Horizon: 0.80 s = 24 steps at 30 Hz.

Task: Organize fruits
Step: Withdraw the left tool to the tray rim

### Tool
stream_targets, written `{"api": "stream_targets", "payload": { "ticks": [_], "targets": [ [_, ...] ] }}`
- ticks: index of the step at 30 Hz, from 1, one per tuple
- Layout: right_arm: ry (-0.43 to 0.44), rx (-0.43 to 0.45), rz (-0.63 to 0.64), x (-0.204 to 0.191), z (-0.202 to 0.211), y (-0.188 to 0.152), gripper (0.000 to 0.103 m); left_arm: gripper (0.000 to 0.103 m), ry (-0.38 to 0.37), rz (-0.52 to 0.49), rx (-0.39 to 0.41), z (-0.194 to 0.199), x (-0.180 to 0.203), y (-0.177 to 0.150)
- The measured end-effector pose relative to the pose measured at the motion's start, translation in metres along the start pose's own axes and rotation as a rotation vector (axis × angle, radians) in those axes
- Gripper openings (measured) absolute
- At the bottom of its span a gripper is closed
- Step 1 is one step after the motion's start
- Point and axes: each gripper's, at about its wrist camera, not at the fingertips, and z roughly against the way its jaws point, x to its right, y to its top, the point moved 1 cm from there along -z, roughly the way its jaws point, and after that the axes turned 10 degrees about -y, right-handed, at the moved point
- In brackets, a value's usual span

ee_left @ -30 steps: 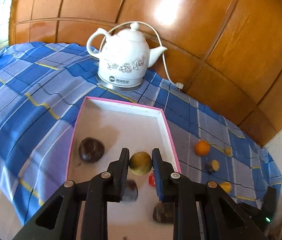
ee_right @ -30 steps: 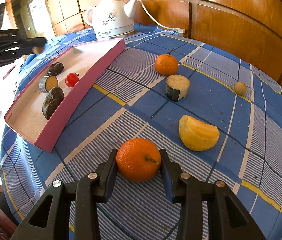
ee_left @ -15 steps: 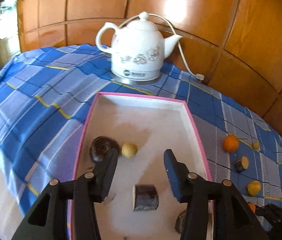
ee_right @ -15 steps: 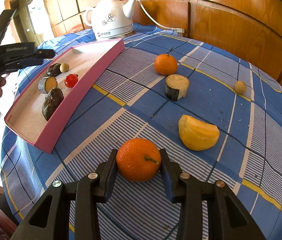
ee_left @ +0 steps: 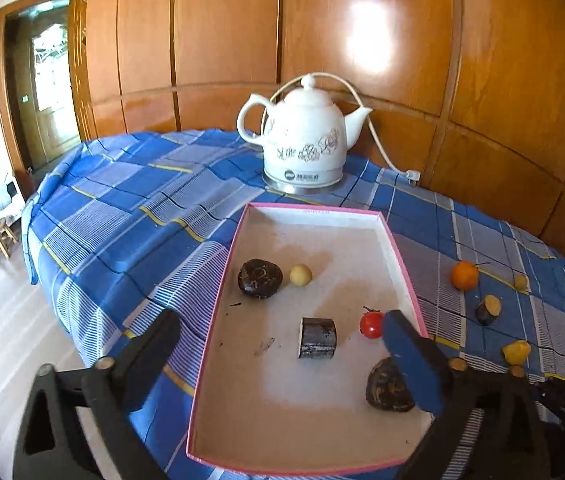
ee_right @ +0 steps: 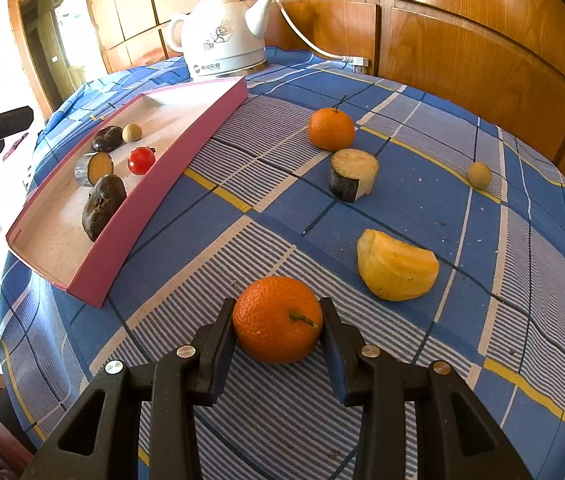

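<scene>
A pink-rimmed tray [ee_left: 400, 256] [ee_right: 186, 148] lies on the blue checked cloth. It holds a small yellow round fruit [ee_left: 301, 275] [ee_right: 132, 132], a dark round fruit [ee_left: 260, 278], a dark cut piece [ee_left: 317, 337], a cherry tomato [ee_left: 370, 324] [ee_right: 141, 160] and a dark lump [ee_left: 386, 386]. My left gripper [ee_left: 278, 344] is wide open and empty above the tray's near end. My right gripper [ee_right: 278, 320] is shut on an orange [ee_right: 277, 319] resting on the cloth.
A white kettle [ee_left: 306, 148] [ee_right: 222, 40] with a cord stands behind the tray. On the cloth lie a second orange [ee_right: 331, 128], a cut dark-skinned piece [ee_right: 353, 174], a yellow wedge [ee_right: 396, 266] and a small round fruit [ee_right: 479, 175]. The wood wall is behind.
My left gripper let go of the small yellow fruit into the tray, opened wide and drew back and up. My right gripper stayed on the orange.
</scene>
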Motion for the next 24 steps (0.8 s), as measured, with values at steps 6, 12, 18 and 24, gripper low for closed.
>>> {"api": "stream_targets", "payload": {
  "ticks": [6,12,18,24],
  "targets": [
    [-0.011,-0.002,-0.005,-0.001,0.0,0.0,0.04,0.103,0.008,-0.02,0.022,0.017,0.006,-0.007],
    [-0.018,-0.006,-0.01,-0.002,0.001,0.0,0.04,0.103,0.018,-0.016,0.015,0.021,0.007,-0.014],
    [-0.025,-0.008,-0.007,-0.003,0.0,0.001,0.04,0.103,0.032,-0.007,0.015,0.022,0.006,-0.017],
    [-0.032,-0.005,-0.002,-0.004,0.0,0.0,0.04,0.103,0.037,0.007,0.017,0.024,0.004,-0.018]
  ]
}}
